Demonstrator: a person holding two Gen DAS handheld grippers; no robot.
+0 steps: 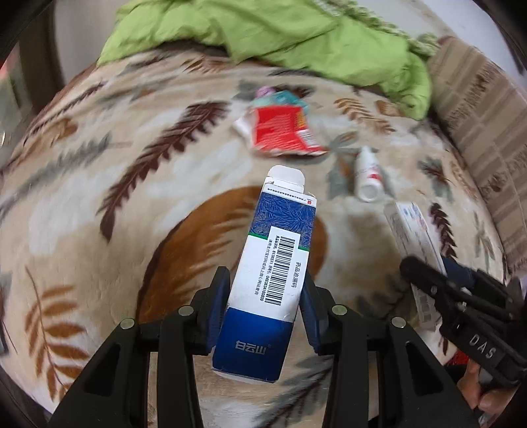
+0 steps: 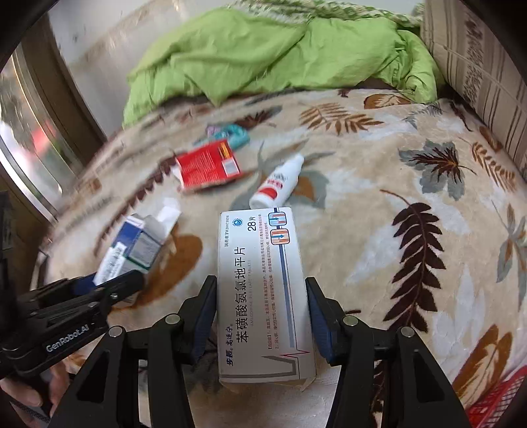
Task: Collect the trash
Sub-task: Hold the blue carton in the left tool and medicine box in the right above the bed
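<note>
On the leaf-print blanket [image 1: 98, 184], seen from the left wrist, the left gripper [image 1: 265, 306] pinches a blue-and-white carton [image 1: 273, 263] between its blue pads, barcode side up, its open flap pointing away from the camera. Beyond it lie a red packet [image 1: 283, 131] and, partly under the packet's far edge, a teal wrapper [image 1: 280, 98] (blurred, so its print is unreadable). A small white bottle [image 1: 368, 174] lies on its side to the right of the packet. At lower right the right gripper [image 1: 438, 280] clamps a white box [image 1: 413, 230]. A rumpled green quilt [image 1: 263, 29] is bunched at the far end of the bed, with a striped pillow [image 1: 481, 108] to its right.

From the right wrist, the right gripper [image 2: 262, 319] grips the white box [image 2: 263, 289] by its long sides, printed face up. The bottle [image 2: 278, 184] lies just past the box's far end, the red packet [image 2: 207, 164] and teal wrapper [image 2: 230, 135] farther left. At left the left gripper [image 2: 108, 286] holds the carton [image 2: 131, 247]. The quilt [image 2: 263, 52] and pillow [image 2: 477, 66] sit behind, the blanket [image 2: 395, 158] below, and a red basket [image 2: 497, 398] shows at the bottom right corner.
</note>
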